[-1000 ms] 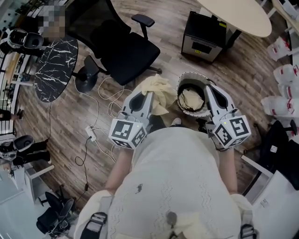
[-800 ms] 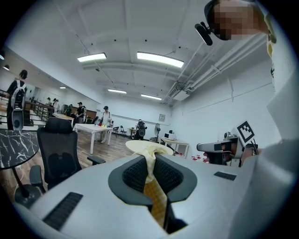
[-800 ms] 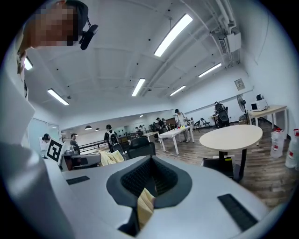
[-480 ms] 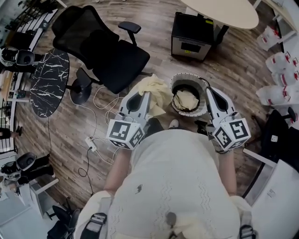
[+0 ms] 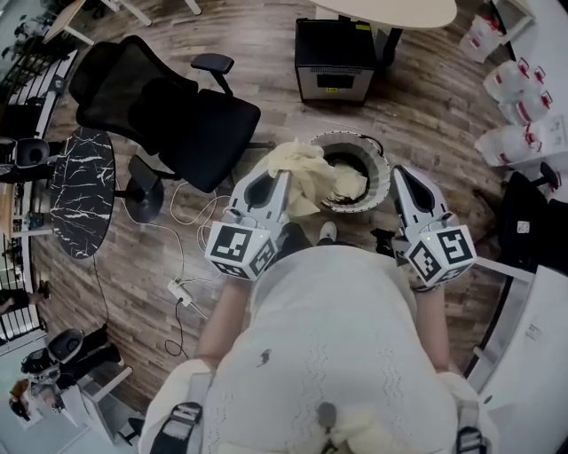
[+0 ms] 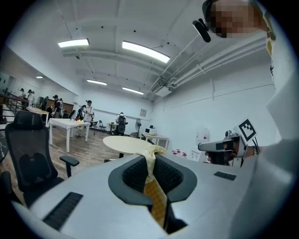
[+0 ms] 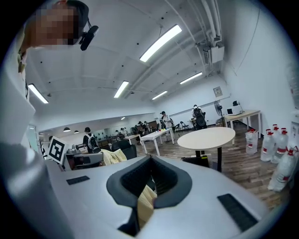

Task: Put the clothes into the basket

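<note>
My left gripper [image 5: 282, 177] is shut on a pale yellow cloth [image 5: 306, 168]. The bunched cloth hangs from its tips and overlaps the left rim of the round white basket [image 5: 380, 182] on the floor. In the left gripper view the pads [image 6: 140, 172] pinch a strip of that cloth [image 6: 150, 154]. A cream garment [image 5: 351, 183] lies inside the basket. My right gripper [image 5: 399, 173] is level beside the basket's right rim with nothing hanging from it. In its own view the jaws [image 7: 152, 177] meet, and a pale strip shows low in the gap.
A black office chair [image 5: 177, 115] stands left of the basket. A black box [image 5: 335, 60] sits under a round table [image 5: 390, 11] beyond it. Water bottles [image 5: 519, 80] line the right side. A marble side table [image 5: 80, 195] and a power strip [image 5: 182, 288] with cables are at left.
Both grippers have moved across the room toward the basket. The yellow cloth, earlier left of the basket, now overlaps its left rim.
</note>
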Demonstrator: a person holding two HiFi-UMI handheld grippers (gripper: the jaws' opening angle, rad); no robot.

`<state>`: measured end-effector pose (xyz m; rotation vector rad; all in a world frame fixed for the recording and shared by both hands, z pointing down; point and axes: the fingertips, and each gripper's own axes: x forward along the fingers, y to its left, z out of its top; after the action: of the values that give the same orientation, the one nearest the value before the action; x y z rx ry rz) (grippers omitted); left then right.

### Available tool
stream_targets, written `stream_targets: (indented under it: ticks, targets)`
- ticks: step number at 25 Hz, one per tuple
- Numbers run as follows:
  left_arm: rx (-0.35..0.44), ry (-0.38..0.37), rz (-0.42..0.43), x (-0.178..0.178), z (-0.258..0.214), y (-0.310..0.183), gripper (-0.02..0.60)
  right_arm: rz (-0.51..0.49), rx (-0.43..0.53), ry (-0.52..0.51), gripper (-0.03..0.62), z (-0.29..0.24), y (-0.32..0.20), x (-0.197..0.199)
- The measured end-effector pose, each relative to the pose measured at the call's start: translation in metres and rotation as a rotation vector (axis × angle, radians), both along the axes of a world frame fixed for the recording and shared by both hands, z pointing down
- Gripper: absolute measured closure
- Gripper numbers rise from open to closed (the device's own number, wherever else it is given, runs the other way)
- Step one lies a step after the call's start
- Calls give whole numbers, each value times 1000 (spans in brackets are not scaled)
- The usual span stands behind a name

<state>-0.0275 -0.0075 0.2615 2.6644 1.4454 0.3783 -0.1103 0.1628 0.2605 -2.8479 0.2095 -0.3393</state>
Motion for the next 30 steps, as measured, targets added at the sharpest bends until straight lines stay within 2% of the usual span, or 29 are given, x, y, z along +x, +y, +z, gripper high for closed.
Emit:
stream_targets:
  ticks: [19, 30]
  targets:
    - [32, -53, 255, -8, 22, 77, 540, 285, 20, -39, 585, 11, 43, -60]
    - [64, -66, 389, 0, 30, 115, 540, 411, 42, -48, 585, 15, 59, -67]
